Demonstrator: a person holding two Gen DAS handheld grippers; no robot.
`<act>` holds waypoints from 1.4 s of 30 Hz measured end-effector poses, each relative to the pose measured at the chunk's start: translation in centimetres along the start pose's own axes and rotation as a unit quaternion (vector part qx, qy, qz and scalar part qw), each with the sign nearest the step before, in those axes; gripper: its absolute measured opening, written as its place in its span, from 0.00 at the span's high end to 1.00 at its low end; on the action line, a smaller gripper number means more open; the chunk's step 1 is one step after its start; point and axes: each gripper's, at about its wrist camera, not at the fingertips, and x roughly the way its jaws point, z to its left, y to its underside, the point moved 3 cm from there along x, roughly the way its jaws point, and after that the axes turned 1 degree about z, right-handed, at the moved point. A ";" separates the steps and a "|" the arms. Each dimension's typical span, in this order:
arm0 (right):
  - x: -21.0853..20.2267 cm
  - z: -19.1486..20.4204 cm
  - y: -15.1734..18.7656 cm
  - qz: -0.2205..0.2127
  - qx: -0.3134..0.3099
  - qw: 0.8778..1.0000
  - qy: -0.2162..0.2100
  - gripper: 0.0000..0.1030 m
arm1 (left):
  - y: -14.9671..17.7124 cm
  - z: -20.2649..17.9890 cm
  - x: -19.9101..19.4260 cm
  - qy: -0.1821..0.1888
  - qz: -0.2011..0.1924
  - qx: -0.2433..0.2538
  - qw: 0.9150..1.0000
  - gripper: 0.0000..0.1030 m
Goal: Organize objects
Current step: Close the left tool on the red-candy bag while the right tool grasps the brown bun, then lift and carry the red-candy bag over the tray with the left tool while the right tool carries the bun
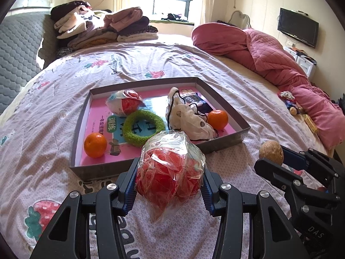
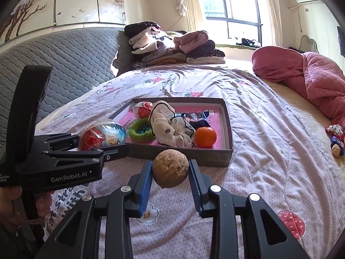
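My left fingers [image 1: 169,185] clamp the wrapped red bundle [image 1: 170,172]; my right fingers [image 2: 171,178] pinch the walnut [image 2: 170,168], both before the box [image 2: 228,129].

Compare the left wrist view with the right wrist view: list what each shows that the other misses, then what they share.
Left wrist only: a second orange at the box's near left corner and a wall television.

Right wrist only: the painted panel above the grey headboard, and a hand holding the left tool.

Both: the shallow box holding a green ring, crumpled cloth and an orange; the left claw clamped on a wrapped red ball; the right claw clamped on a walnut.
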 end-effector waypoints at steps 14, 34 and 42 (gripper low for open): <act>0.6 0.0 -1.3 -0.004 -0.010 1.000 -0.001 0.67 | -1.5 0.8 -1.3 -0.007 -0.021 0.000 1.000 0.50; 1.9 -0.4 -4.1 -0.020 -0.023 1.000 0.008 0.67 | -3.4 1.8 -1.5 -0.027 -0.032 0.014 0.999 0.50; 2.5 -0.3 -4.8 -0.020 -0.031 0.999 0.009 0.67 | -4.3 2.4 -1.5 -0.035 -0.037 0.014 0.999 0.50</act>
